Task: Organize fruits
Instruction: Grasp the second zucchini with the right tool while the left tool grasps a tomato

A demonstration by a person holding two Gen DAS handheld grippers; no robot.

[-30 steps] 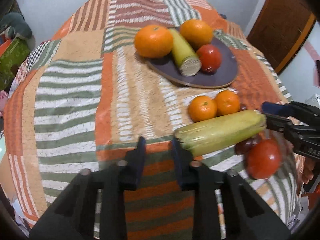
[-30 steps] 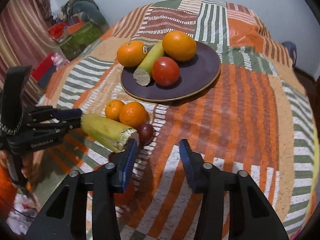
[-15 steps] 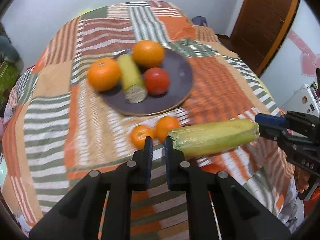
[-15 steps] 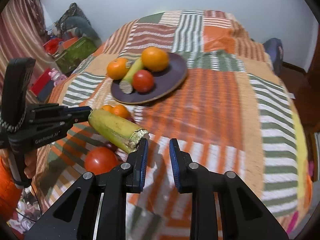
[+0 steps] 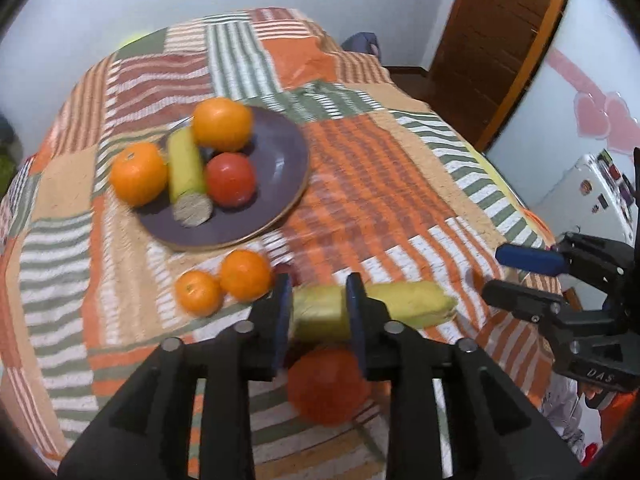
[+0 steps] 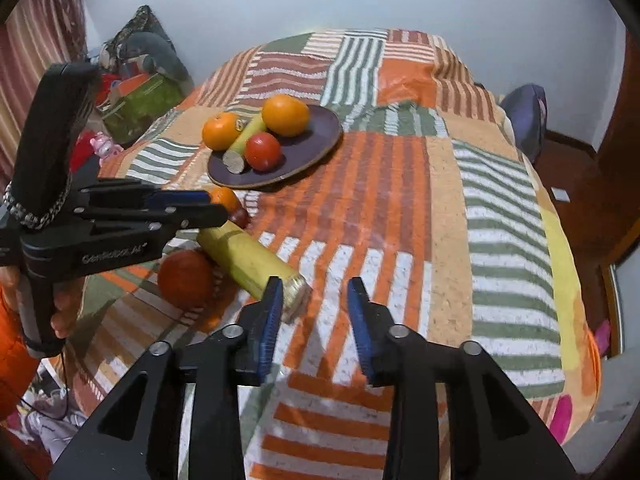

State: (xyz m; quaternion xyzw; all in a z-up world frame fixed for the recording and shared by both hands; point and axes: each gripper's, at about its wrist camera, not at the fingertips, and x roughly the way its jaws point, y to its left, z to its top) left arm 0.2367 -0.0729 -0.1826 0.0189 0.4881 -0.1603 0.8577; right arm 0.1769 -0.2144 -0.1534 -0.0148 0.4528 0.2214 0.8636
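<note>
A yellow-green corn cob (image 5: pixel 400 306) lies on the patchwork cloth; it also shows in the right wrist view (image 6: pixel 248 264). My left gripper (image 5: pixel 318 312) is open, its fingers on either side of the cob's near end. My right gripper (image 6: pixel 314 312) is open beside the cob's cut end, holding nothing. A red tomato (image 5: pixel 326 386) lies just below the cob. Two small oranges (image 5: pixel 224 282) lie to its left. A dark purple plate (image 5: pixel 280 168) holds two oranges, a corn cob and a tomato.
A dark grape (image 6: pixel 240 216) lies by the cob's far end. The cloth covers a round table (image 6: pixel 500 216). Bags and toys (image 6: pixel 136 92) sit on the floor at the left, a wooden door (image 5: pixel 492 40) at the right.
Both grippers have opened. The corn cob has moved from the air down onto the cloth, and my left fingers now straddle its end. My right gripper has let go of it.
</note>
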